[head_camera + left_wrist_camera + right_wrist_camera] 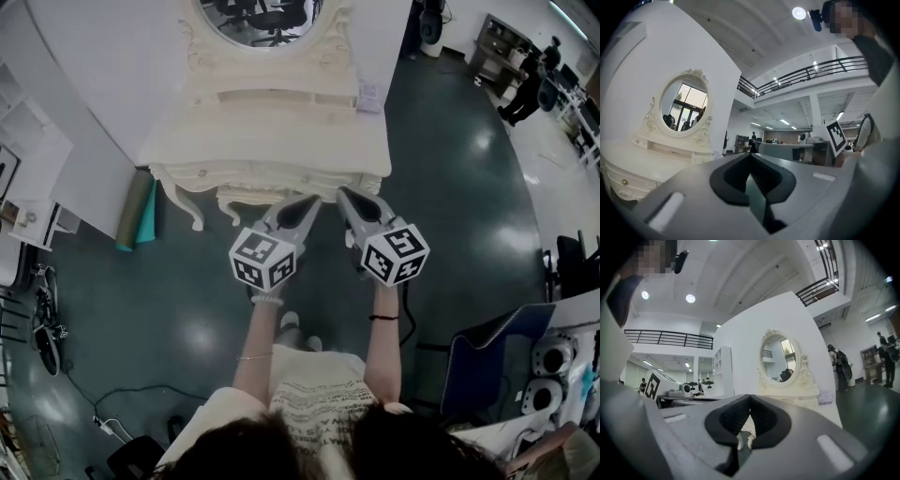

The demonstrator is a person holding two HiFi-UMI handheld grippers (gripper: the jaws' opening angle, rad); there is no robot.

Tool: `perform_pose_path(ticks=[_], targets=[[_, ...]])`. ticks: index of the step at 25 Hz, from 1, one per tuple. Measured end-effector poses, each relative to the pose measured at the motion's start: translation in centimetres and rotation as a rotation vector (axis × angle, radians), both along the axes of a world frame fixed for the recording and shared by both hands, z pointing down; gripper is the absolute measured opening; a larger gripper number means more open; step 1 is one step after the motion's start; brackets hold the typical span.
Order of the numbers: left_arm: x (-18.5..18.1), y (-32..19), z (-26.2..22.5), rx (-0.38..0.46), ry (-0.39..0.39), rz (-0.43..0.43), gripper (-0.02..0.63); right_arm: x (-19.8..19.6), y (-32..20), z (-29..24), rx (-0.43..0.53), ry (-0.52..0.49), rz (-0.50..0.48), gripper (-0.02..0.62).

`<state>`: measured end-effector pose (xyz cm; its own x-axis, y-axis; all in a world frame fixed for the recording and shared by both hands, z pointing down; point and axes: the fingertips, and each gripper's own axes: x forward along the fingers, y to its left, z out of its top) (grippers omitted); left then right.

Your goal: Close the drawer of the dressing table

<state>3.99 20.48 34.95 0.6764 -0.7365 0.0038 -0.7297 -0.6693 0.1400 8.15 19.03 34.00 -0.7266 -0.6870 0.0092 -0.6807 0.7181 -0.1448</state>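
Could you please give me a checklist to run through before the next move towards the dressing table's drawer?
1. Drawer needs closing: ok; in the head view its front appears to jut out from the dressing table.
2. Left gripper jaws together, nothing between them: ok.
3. Right gripper jaws together, nothing between them: ok.
4. Both grippers aimed at the table's front: ok; their tips lie side by side at its middle.
5. Tips touching the drawer front: cannot tell; the head view shows them at its edge, but neither gripper view shows contact.
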Motion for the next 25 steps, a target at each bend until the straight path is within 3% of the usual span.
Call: perform_pose_path(ticks=[8,25], targets=[[-2.2,-3.9,0.2,-0.006,-0.006,-0.007,-0.002,-2.1,-3.7,0.2,0.008,-0.008,-0.029,0.003],[-4.2,-11.0,0.7,-0.029,0.017,0.049,-0.002,-3.9,-10.7,1.1,-0.024,0.005,0.017,0.003]])
